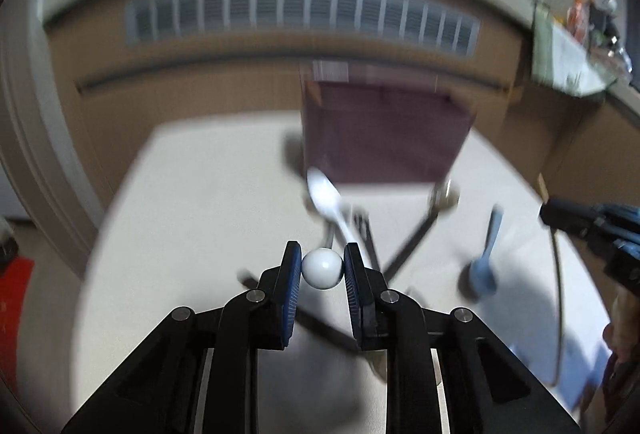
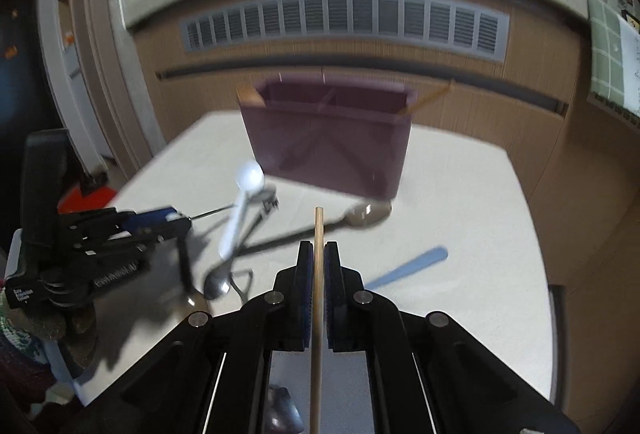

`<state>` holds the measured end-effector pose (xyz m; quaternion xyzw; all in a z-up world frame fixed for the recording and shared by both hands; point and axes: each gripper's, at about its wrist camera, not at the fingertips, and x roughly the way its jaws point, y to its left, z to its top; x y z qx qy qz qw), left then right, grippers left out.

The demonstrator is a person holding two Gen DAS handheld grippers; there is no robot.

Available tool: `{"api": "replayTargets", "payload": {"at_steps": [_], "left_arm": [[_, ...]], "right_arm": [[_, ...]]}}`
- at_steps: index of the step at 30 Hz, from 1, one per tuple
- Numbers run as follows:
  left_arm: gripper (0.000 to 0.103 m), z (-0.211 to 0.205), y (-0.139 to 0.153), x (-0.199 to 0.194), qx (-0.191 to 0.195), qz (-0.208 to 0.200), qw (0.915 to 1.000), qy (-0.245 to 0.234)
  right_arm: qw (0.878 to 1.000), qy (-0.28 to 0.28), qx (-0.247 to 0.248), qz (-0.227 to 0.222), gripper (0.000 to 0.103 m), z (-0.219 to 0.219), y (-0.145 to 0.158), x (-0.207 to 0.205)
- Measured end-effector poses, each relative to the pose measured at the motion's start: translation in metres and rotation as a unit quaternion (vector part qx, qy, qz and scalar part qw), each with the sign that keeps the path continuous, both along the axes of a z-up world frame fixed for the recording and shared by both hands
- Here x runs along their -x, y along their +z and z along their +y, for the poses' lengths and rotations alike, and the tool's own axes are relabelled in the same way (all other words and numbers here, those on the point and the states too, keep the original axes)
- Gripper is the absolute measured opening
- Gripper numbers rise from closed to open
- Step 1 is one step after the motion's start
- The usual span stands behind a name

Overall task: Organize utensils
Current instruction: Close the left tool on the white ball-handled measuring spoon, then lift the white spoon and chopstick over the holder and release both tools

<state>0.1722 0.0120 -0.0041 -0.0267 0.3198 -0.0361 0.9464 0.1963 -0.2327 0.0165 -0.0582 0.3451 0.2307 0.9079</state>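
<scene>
My left gripper (image 1: 322, 268) is shut on the white ball end (image 1: 322, 268) of a thin metal utensil, above the table. My right gripper (image 2: 319, 266) is shut on a wooden chopstick (image 2: 318, 298) that points toward the purple utensil holder (image 2: 328, 138). The holder stands at the far side of the table, also in the left wrist view (image 1: 384, 132). Wooden utensils lean out of both its ends. A white plastic spoon (image 1: 326, 200), a blue plastic spoon (image 1: 486, 258) and a black-handled metal spoon (image 1: 428, 218) lie on the table. The left gripper shows at left in the right wrist view (image 2: 120, 230).
The white tabletop (image 2: 460, 202) ends in front of a wooden cabinet with a vent grille (image 2: 348, 22). A metal spoon (image 2: 218, 284) and other dark utensils lie in a pile at left. The right gripper (image 1: 592, 230) shows at the right edge of the left wrist view.
</scene>
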Motion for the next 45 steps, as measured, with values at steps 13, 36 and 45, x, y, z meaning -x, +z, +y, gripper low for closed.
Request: {"api": "replayTargets", "payload": {"at_steps": [13, 36, 45], "left_arm": [[0.022, 0.007, 0.048, 0.025, 0.021, -0.044, 0.9987, -0.016], [0.022, 0.018, 0.213, -0.073, 0.074, -0.218, 0.9707, -0.067], [0.022, 0.020, 0.127, -0.153, 0.108, -0.146, 0.9823, -0.047]], "right_arm": [[0.999, -0.015, -0.039, -0.032, 0.004, -0.013, 0.036, 0.010], [0.969, -0.035, -0.070, -0.235, 0.004, 0.024, 0.232, -0.069], [0.980, -0.062, -0.008, -0.190, 0.004, 0.036, 0.155, -0.121]]}}
